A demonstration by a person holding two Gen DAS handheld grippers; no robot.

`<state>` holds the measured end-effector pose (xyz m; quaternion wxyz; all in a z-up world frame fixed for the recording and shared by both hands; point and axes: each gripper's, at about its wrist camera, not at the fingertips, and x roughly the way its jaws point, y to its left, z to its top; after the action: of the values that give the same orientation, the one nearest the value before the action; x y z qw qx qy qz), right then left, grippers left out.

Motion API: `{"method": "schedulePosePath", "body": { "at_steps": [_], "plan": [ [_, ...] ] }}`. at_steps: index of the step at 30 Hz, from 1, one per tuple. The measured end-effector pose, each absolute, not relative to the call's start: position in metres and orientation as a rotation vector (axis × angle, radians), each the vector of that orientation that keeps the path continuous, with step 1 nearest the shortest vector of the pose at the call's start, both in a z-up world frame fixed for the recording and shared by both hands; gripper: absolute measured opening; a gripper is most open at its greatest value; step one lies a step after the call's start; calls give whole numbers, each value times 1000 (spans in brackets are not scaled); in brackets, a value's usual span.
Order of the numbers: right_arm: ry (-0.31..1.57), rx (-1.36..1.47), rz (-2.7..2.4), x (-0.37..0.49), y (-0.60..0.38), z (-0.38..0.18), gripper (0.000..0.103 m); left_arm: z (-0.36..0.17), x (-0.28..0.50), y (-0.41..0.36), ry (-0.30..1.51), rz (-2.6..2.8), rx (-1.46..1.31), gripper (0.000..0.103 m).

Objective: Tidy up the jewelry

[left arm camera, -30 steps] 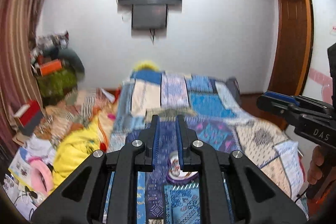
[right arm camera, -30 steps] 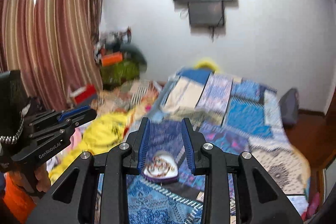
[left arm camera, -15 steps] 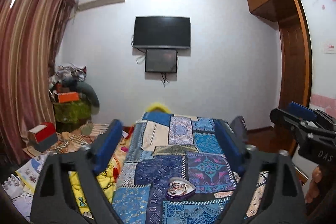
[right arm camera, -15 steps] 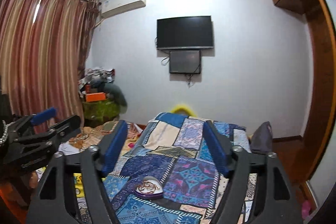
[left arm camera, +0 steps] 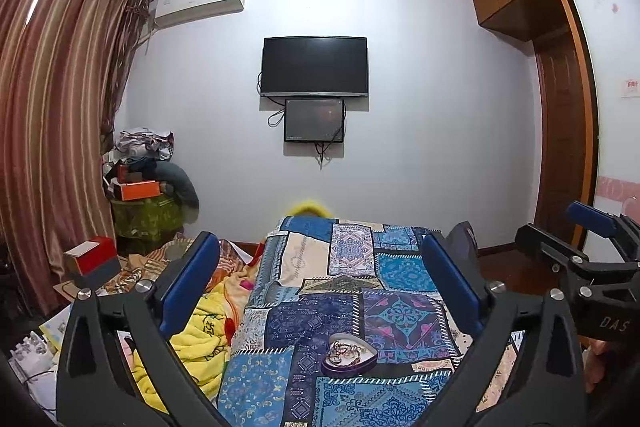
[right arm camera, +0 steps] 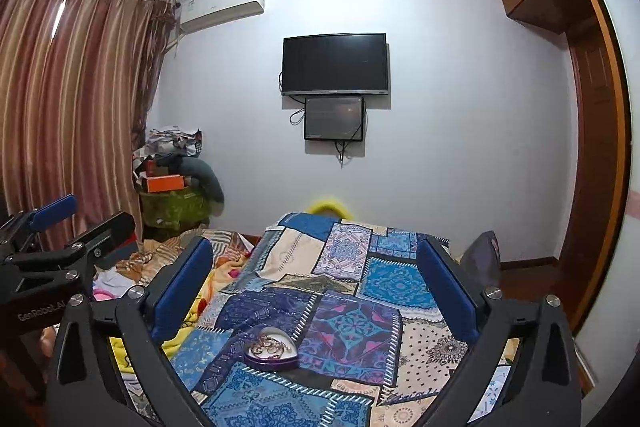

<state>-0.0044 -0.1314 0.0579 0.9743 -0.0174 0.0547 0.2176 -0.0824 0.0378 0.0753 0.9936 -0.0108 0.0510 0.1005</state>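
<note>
A: On the bed (left arm camera: 404,267), heart-shaped box (left arm camera: 349,354) of tangled chains (right arm camera: 271,339) sat well ahead; left tongs (left arm camera: 320,287) and right tongs (right arm camera: 314,283) both gaped, empty.

B: Risk was snagging several chains, soft quilt tipping the box.

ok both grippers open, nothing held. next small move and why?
Probably lower the right gripper toward the heart-shaped box on the patchwork bedspread. The box sits open with tangled jewelry inside, roughly centred between the right fingers, and both the right and left gripper hang well above it, empty.
</note>
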Motion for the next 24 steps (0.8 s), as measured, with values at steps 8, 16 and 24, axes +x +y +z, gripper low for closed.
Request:
{"method": "schedulePosePath", "body": {
  "at_steps": [8, 16, 24],
  "plan": [
    [122, -31, 447, -12, -138, 51, 101, 73, -81, 36, 111, 204, -24, 102],
    [134, -40, 456, -12, -133, 52, 101, 69, -75, 39, 121, 226, -32, 102],
    [146, -49, 467, -12, -130, 51, 101, 66, -71, 40, 138, 230, -30, 102]
  ]
}}
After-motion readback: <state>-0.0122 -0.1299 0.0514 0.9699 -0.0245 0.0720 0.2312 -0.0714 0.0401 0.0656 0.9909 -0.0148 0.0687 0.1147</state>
